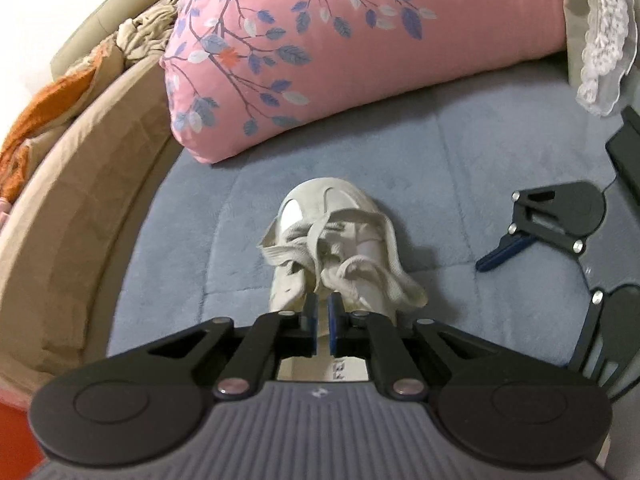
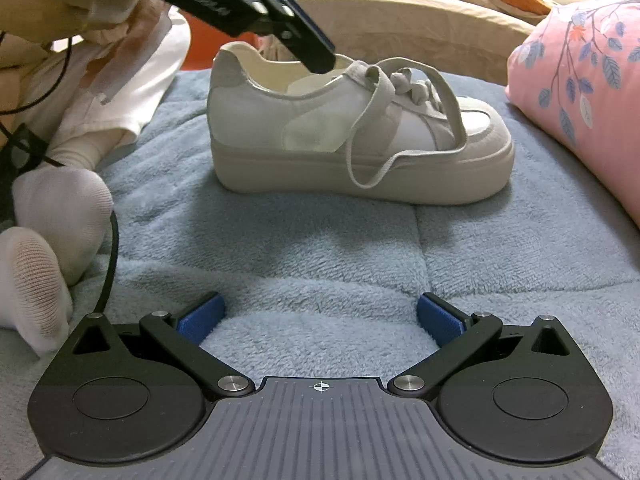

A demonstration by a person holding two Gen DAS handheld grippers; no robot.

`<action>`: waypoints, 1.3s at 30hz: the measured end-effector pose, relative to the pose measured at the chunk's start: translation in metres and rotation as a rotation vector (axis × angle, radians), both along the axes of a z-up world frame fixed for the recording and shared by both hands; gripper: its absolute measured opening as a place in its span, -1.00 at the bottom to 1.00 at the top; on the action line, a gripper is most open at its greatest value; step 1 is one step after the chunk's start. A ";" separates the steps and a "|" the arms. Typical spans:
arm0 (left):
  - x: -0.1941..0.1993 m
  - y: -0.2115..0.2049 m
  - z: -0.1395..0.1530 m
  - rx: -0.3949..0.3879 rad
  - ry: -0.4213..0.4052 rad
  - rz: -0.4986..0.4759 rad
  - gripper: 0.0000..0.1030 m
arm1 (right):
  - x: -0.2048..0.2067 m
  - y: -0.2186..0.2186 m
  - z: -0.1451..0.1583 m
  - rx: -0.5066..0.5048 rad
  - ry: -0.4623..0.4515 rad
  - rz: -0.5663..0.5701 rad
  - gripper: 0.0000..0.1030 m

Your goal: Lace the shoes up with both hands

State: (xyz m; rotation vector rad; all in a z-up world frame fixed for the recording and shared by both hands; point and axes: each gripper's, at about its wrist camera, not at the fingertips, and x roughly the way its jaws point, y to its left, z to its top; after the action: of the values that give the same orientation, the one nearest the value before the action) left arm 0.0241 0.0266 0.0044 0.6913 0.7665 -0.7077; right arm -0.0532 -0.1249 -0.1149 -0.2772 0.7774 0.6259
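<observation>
A white and grey platform sneaker [image 2: 320, 128] stands on its sole on the blue blanket, toe to the right. Its loose grey laces [image 2: 380, 120] hang in loops down the near side. In the left wrist view the sneaker [image 1: 340, 216] points away from me, and the laces [image 1: 352, 268] lie tangled over the tongue. My left gripper [image 1: 323, 312] hovers at the shoe's opening, its blue pads nearly together with a thin gap. I cannot see a lace pinched between them. From the right wrist, the left gripper [image 2: 320, 62] tips down over the collar. My right gripper [image 2: 320, 320] rests wide open on the blanket, well short of the shoe.
A pink leaf-print pillow [image 1: 320, 60] lies beyond the toe. A person's white-socked feet [image 2: 60, 208] and a black cable [image 2: 114, 248] sit left of the shoe. The blue blanket [image 2: 320, 248] covers a beige cushion [image 1: 80, 220]. A lace-trimmed cloth [image 1: 604, 40] hangs at right.
</observation>
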 end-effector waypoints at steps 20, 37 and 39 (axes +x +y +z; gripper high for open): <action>-0.013 -0.027 -0.011 0.208 -0.083 -0.143 -0.73 | 0.000 0.000 0.000 0.000 0.000 0.000 1.00; -0.024 -0.039 -0.023 0.329 -0.194 -0.329 -0.63 | 0.000 0.000 0.000 0.000 0.001 -0.001 1.00; -0.020 -0.036 -0.020 0.290 -0.166 -0.302 -0.66 | 0.000 0.000 0.000 0.000 0.001 -0.001 1.00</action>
State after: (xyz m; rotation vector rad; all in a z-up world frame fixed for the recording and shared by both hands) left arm 0.0045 -0.0092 -0.0159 1.1315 0.6232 -0.8078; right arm -0.0532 -0.1246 -0.1148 -0.2767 0.7781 0.6251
